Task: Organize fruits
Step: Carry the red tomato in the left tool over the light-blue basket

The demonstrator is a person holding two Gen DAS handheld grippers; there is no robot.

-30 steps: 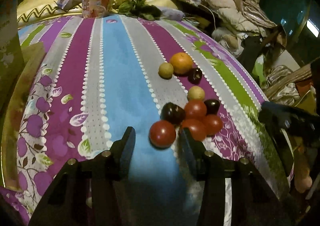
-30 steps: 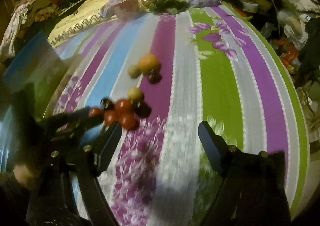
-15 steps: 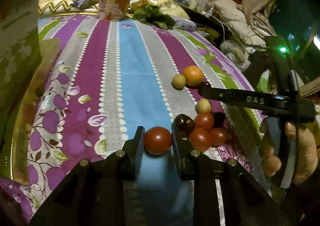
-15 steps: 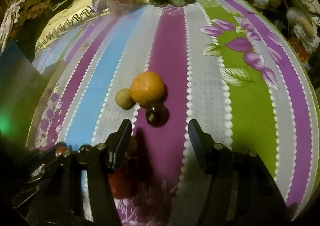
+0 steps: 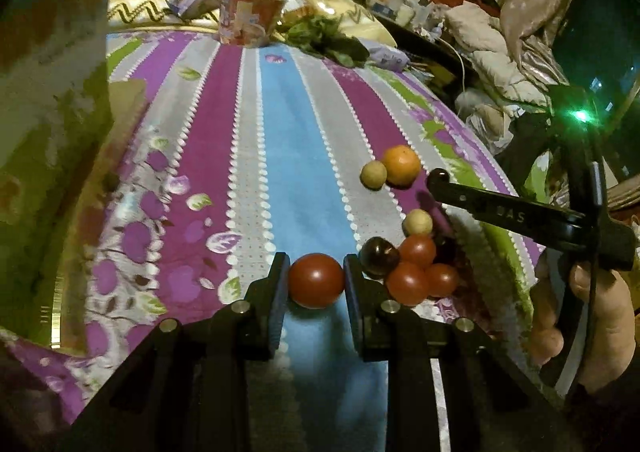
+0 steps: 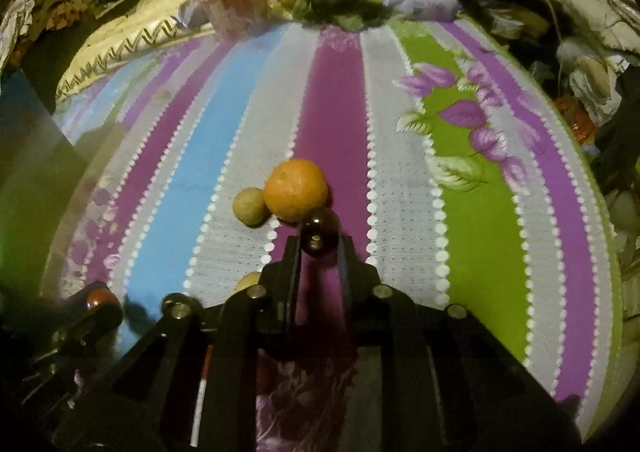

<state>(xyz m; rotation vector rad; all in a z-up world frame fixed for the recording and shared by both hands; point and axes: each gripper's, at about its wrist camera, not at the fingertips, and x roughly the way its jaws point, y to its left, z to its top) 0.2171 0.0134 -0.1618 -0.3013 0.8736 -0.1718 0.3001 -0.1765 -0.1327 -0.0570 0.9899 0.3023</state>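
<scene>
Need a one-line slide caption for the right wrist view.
Right gripper shut on a small dark fruit beside the orange on the striped bedspread.

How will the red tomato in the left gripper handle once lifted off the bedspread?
The red tomato is round and glossy, so it could slip or roll if the left gripper loosens. Its thin skin probably bruises under hard squeezing. It looks light.

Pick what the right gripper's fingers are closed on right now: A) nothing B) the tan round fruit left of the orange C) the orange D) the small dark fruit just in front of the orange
D. In the right wrist view the right gripper has both fingers pressed against the small dark fruit, which sits just in front of the orange; the tan round fruit lies free to the orange's left.
</scene>
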